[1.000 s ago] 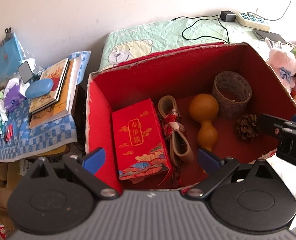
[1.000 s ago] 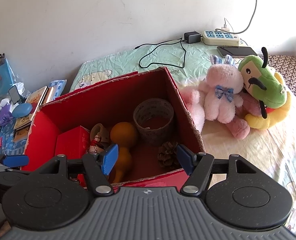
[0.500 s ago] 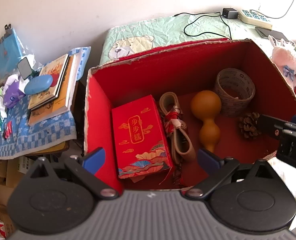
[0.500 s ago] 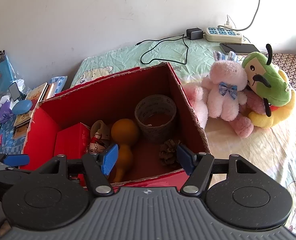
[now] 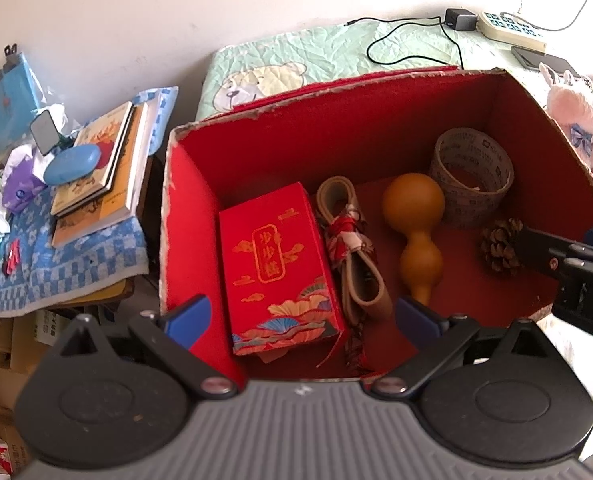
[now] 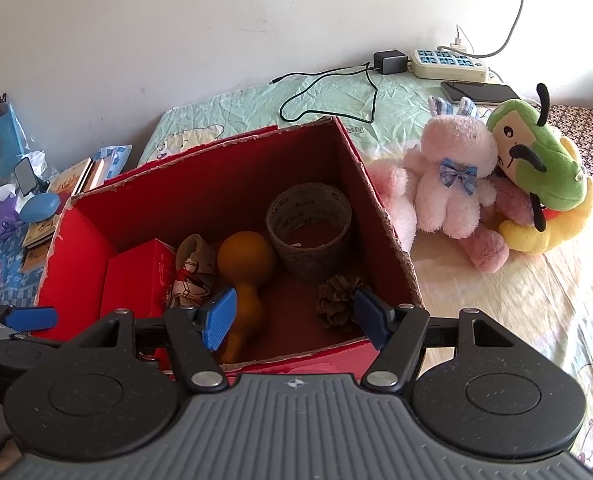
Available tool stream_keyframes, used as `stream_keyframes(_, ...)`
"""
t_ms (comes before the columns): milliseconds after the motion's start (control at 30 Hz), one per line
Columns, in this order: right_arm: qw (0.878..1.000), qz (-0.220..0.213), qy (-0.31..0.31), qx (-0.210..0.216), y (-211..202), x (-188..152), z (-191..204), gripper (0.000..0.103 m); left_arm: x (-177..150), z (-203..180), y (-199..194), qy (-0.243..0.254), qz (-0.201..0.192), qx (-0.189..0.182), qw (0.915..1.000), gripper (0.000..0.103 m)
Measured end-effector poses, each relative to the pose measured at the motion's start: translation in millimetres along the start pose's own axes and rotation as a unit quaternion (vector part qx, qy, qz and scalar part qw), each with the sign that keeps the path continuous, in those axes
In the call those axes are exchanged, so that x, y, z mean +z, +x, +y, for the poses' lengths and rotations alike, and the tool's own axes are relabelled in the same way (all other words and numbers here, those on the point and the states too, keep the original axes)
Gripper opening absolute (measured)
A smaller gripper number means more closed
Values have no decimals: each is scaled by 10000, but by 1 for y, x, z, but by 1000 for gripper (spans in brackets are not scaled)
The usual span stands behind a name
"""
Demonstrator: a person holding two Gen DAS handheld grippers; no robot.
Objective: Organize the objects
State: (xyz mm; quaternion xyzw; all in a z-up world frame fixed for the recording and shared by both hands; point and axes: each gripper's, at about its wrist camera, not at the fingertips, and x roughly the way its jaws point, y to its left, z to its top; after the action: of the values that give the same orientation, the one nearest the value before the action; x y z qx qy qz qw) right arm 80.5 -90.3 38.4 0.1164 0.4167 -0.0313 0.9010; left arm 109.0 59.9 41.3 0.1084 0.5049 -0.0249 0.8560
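Note:
An open red cardboard box (image 5: 184, 216) (image 6: 380, 216) sits on the bed. Inside lie a red printed packet (image 5: 276, 268) (image 6: 136, 280), a tan strap with red cloth (image 5: 352, 248) (image 6: 192, 264), an orange gourd (image 5: 416, 220) (image 6: 244, 272), a woven paper ring (image 5: 472, 180) (image 6: 310, 232) and a pine cone (image 5: 500, 244) (image 6: 338, 294). My left gripper (image 5: 300, 316) hangs open over the box's near edge, nothing between its fingers. My right gripper (image 6: 296, 316) is open and empty above the near right side, by the pine cone. Plush toys, pink (image 6: 452, 184) and green-yellow (image 6: 536, 184), lie right of the box.
A side table with a blue checked cloth (image 5: 56, 264), books (image 5: 100, 168) and small clutter stands left of the box. A power strip (image 6: 448, 64), charger cable (image 6: 336, 88) and phone (image 6: 480, 92) lie on the bedding by the wall. Open bedding (image 6: 516, 300) spreads right of the box.
Both grippers have risen and drawn back slightly, so the box and toys sit lower in view. Both stay open; nothing in the box has moved.

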Motion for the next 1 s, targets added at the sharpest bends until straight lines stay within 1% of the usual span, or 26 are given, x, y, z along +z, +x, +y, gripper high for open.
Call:
stream_keyframes(767,9999,23,-104,23,3,1,0,68,0,-1,5,-40,55,28,10000,99)
stream_keyframes(1000,10000,16,-75,42,3,1,0,68,0,-1,3,-63,-18,70,10000,99)
